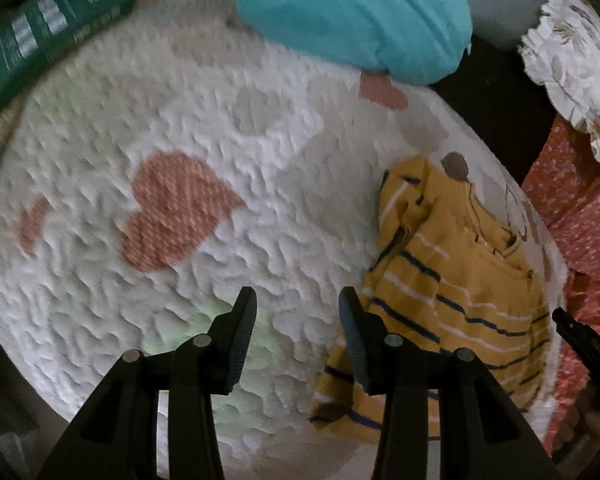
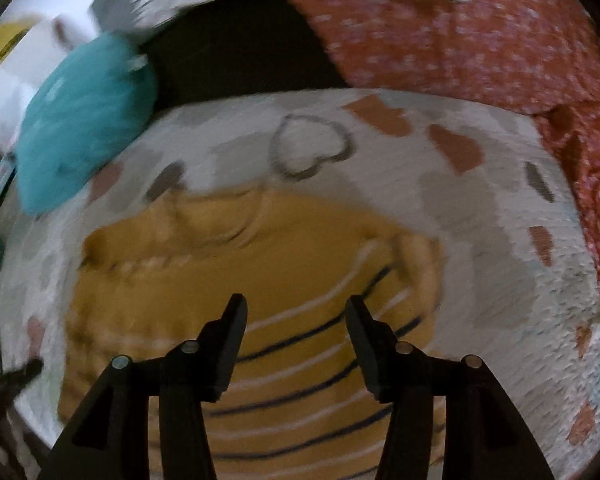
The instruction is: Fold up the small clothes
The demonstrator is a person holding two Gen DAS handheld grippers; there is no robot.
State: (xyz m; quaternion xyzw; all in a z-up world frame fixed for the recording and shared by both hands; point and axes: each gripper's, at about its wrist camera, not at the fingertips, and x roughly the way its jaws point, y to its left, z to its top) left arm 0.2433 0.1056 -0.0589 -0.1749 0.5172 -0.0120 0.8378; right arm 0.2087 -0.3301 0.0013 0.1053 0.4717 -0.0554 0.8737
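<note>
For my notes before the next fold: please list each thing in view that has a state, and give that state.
Yellow striped garment: lying rumpled on the blanket, not held.
Heart-pattern blanket: spread flat under the garment.
Teal bundle: resting at the blanket's edge.
Left tool: open, empty.
Right tool: open, empty, above the garment.

yellow striped garment (image 2: pixel 204 300): motion-blurred, lower edge cut off | green box (image 1: pixel 40 28): print unreadable

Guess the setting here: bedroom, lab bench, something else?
Probably a bedroom, on a bed: a white textured blanket with heart shapes as the work surface, a red floral fabric beside it, and a small mustard striped garment lying on the blanket.
</note>
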